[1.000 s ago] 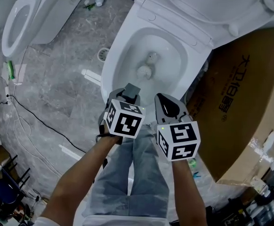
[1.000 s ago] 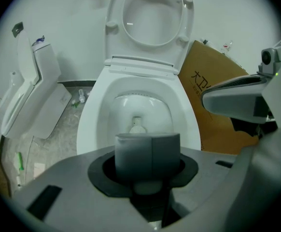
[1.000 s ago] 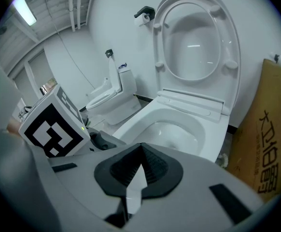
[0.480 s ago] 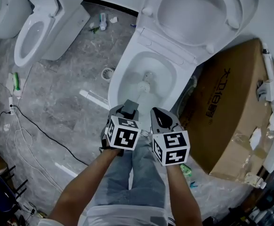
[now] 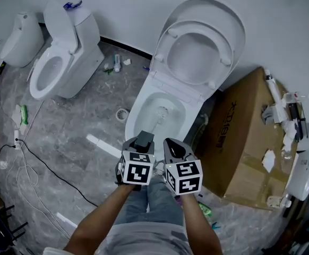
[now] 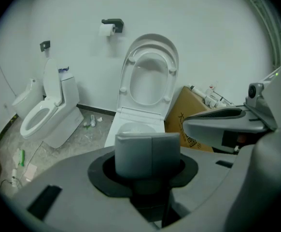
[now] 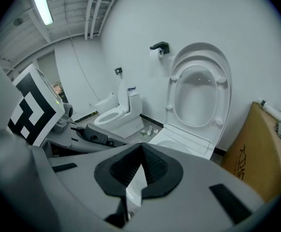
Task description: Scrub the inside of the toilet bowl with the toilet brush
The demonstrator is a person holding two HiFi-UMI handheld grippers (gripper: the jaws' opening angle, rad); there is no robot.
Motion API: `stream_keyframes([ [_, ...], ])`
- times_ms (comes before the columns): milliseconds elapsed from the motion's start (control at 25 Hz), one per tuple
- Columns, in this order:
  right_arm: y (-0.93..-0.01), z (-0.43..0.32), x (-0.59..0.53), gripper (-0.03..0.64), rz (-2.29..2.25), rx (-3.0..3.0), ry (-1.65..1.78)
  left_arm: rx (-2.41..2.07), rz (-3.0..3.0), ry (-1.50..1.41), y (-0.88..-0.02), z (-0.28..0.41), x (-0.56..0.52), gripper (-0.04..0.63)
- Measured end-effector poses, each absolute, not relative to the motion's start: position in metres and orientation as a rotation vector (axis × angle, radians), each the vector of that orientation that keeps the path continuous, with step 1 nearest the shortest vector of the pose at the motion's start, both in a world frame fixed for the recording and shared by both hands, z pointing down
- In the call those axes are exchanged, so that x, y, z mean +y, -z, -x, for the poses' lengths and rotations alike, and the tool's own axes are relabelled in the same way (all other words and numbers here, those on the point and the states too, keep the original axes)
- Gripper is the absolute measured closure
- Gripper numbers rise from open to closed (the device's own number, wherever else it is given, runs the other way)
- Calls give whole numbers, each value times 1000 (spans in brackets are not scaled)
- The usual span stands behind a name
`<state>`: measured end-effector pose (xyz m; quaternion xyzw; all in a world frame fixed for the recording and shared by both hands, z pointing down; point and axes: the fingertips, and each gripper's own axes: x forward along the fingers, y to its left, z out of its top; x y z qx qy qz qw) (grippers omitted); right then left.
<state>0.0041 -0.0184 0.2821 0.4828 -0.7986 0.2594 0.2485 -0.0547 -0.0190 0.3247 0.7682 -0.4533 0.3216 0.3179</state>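
Note:
The white toilet [image 5: 138, 108] stands with lid and seat [image 5: 199, 49] raised, straight ahead in the head view. The toilet brush's white head [image 5: 161, 112] sits inside the bowl, and its thin handle runs back to my left gripper [image 5: 145, 137]. That gripper hovers at the bowl's front rim, grey pads [image 6: 131, 151] pressed together on the handle, which they hide in the left gripper view. My right gripper [image 5: 174, 145] is close beside it on the right, over the rim. Its dark jaws [image 7: 140, 151] meet at the tips, holding nothing I can make out.
A large cardboard box [image 5: 239, 142] stands tight against the toilet's right side, with white fittings [image 5: 287, 116] on it. A second toilet [image 5: 59, 73] is at the left. Cables [image 5: 32, 158], a white strip [image 5: 104, 145], a floor drain [image 5: 122, 113] and small litter [image 5: 116, 62] lie on the grey floor.
The head view has pulled back and tilted up, so the toilet looks smaller and the wall shows. Both grippers stay together at the bowl's front, and the brush head remains in the bowl.

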Motion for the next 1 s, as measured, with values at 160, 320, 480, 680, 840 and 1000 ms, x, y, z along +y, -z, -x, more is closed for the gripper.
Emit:
stream_keyframes([
  [160, -239, 1, -17, 618, -1343, -2222, -649, -1249, -2074, -764, -273, 59, -22, 439],
  [320, -200, 2, -21, 618, -1389, -2260, -580, -1333, -2109, -673, -222, 66, -29, 439],
  [480, -168, 2, -14, 618, -1417, -2288, -546, -1352, -2156, -608, -188, 66, -22, 439],
  [680, -132, 6, -10, 618, -1446, -2335, -497, -1370, -2235, -560, -148, 63, -18, 439],
  [840, -111, 10, -5, 618, -1486, -2374, -479, -1376, -2320, -509, -120, 60, -11, 439],
  [1000, -101, 6, -1, 618, -1542, -2376, -450, -1375, -2378, -480, -108, 56, -7, 439],
])
